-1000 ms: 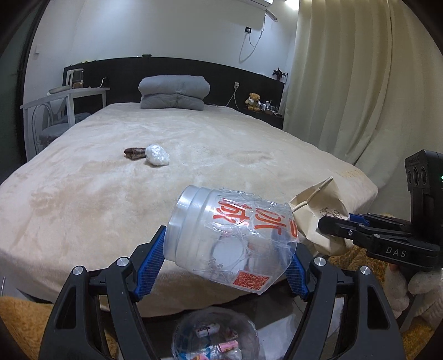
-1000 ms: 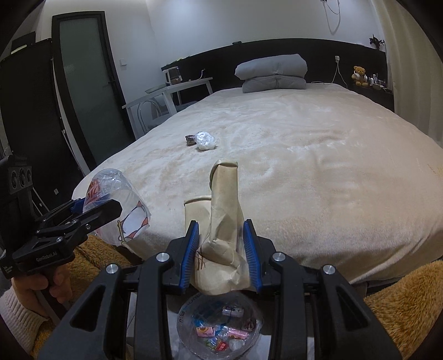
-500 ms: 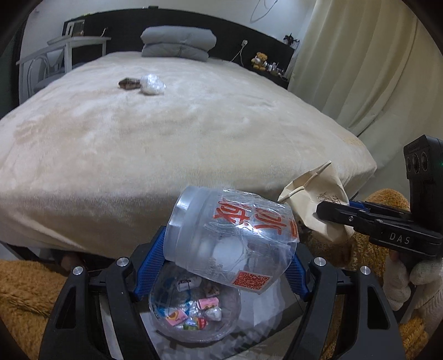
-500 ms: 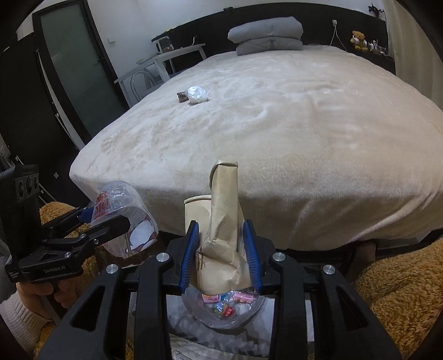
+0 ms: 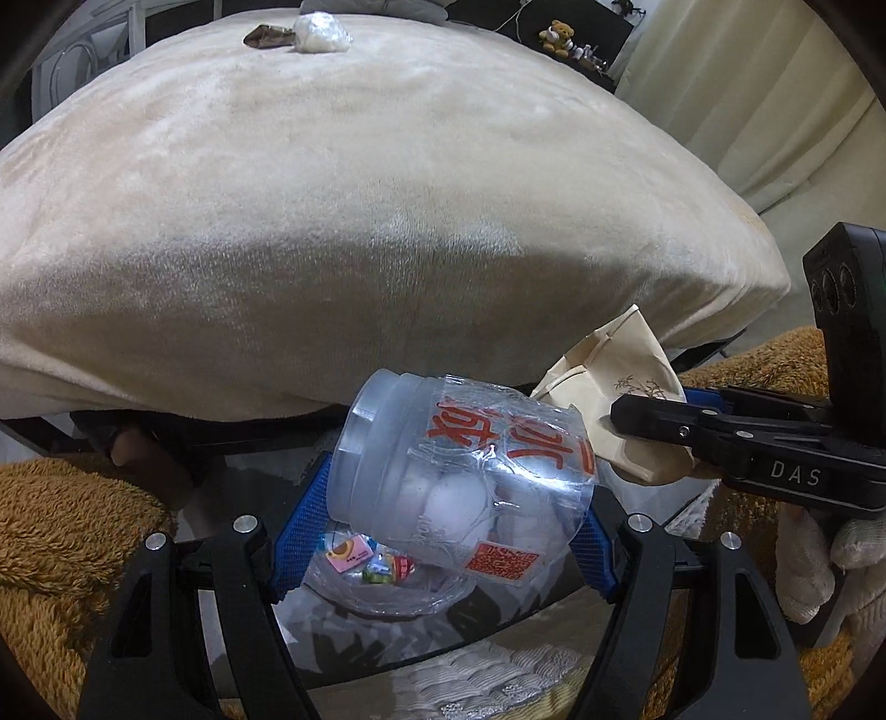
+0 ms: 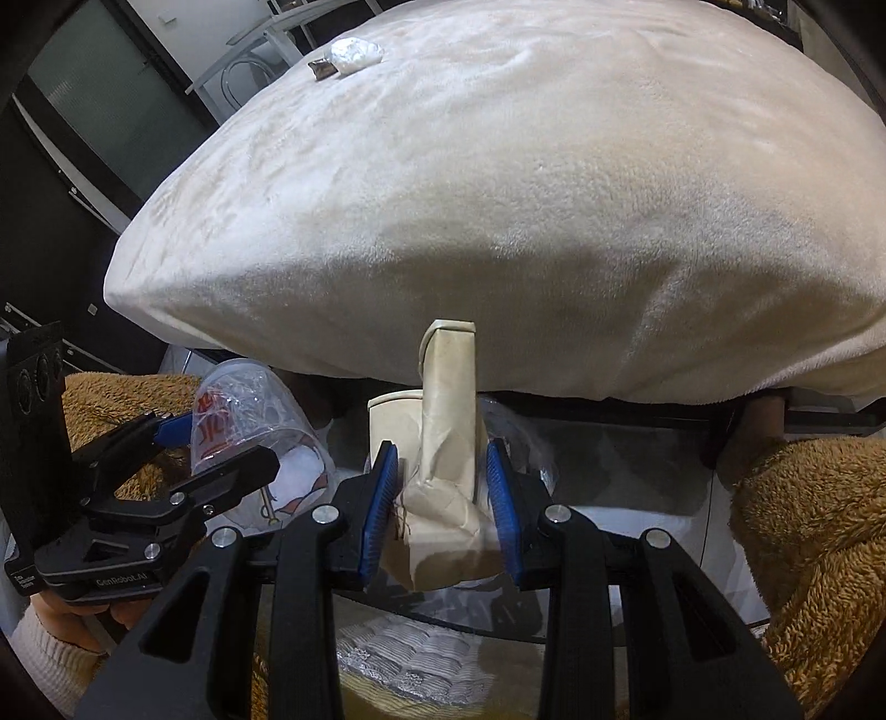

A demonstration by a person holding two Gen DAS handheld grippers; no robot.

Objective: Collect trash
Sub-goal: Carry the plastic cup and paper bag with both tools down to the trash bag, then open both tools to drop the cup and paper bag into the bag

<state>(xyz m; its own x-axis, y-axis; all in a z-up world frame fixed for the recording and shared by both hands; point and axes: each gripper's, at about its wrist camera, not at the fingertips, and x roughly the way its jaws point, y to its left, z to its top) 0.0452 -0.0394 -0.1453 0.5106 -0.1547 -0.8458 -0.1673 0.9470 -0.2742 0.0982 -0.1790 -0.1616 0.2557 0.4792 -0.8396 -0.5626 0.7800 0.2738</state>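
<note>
My left gripper (image 5: 443, 523) is shut on a crushed clear plastic jar (image 5: 465, 476) with red characters and white tissue inside, held on its side. A crumpled beige paper bag (image 6: 443, 465) stands upright between the blue pads of my right gripper (image 6: 443, 504), which is shut on it. Both hang just off the foot of the bed, over a clear bag of small coloured wrappers (image 5: 376, 570). Each gripper shows in the other's view: the right gripper (image 5: 653, 426) with the paper bag (image 5: 620, 387), and the left gripper (image 6: 216, 448) with the jar (image 6: 249, 410). A white wad (image 5: 321, 33) and a brown wrapper (image 5: 266, 36) lie far up the bed.
The beige bed (image 5: 360, 194) fills the upper part of both views, its dark frame (image 6: 664, 410) just ahead. Brown fleece sleeves (image 5: 66, 520) flank the grippers. A gloved hand (image 5: 814, 559) holds the right gripper. Curtains (image 5: 775, 83) hang at the right.
Both grippers have sunk and tipped downward past the foot of the bed, still holding the jar and paper bag. The clear bag of wrappers has come further into view beneath them.
</note>
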